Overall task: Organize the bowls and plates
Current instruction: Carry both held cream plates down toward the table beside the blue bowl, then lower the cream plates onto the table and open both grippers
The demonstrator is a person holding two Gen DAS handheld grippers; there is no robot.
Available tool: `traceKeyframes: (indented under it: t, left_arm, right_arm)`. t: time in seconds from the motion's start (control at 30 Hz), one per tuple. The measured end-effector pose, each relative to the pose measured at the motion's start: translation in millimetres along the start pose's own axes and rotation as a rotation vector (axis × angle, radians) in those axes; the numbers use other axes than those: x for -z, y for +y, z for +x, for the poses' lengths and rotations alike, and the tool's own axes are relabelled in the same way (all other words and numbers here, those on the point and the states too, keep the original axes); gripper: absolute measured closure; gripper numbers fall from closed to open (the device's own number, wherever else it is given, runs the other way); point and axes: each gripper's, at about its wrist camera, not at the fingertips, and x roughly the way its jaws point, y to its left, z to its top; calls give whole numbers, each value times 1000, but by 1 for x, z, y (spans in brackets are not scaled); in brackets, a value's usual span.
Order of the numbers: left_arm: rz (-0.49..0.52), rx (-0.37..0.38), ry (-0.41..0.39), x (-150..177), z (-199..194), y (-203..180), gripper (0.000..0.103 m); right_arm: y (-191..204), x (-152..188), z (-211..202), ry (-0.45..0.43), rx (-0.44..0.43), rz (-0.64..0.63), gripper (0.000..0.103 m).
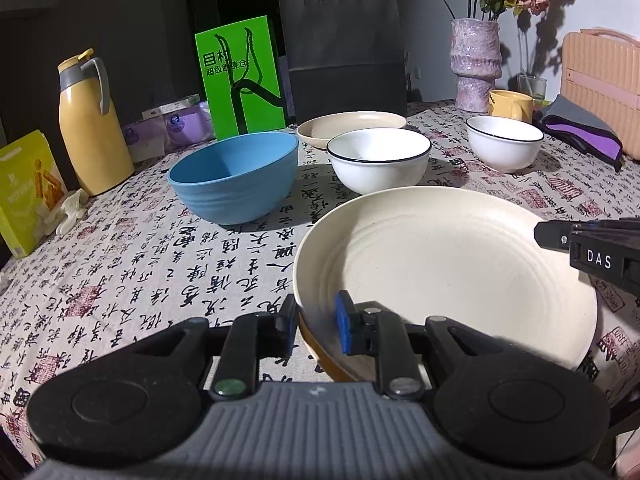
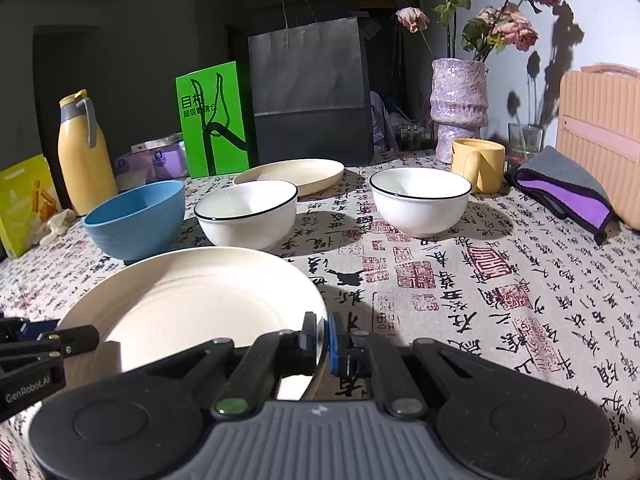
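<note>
Up close, two hand-held grippers flank a cream plate on a calligraphy-print tablecloth. L gripper straddles the plate's near-left rim: blue pad inside the plate, other finger outside, w/ the rim between them; jaws only a little apart, and whether the pads actually press the rim can't be told. A darker, brownish edge shows under the rim at that spot. R gripper has its fingers pressed together on the plate's near-right rim, pinching it. In the L wrist view the R gripper's black body reaches in over the plate's right side; in the R wrist view the L one lies at the plate's left edge.

Relative to the plate: blue bowl sits beyond it to the left, near; a white bowl w/ dark rim just beyond it, centre; second white bowl beyond to the right, well apart. Another cream plate lies behind the first white bowl. Farther back: yellow thermos, green bag, black paper bag, purple vase of dried flowers, yellow mug, folded grey-purple cloth.
</note>
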Motion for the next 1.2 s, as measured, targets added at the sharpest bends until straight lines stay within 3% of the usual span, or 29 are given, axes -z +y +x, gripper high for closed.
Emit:
traceKeyframes:
  t: [1.0, 1.2]
  left_arm:
    - [38, -30, 24, 5, 8, -4, 81]
    - [29, -25, 27, 6, 8, -3, 80]
  right_arm:
    - [12, 9, -1, -29, 41, -130, 97]
    - [11, 9, 2, -7, 18, -118, 89]
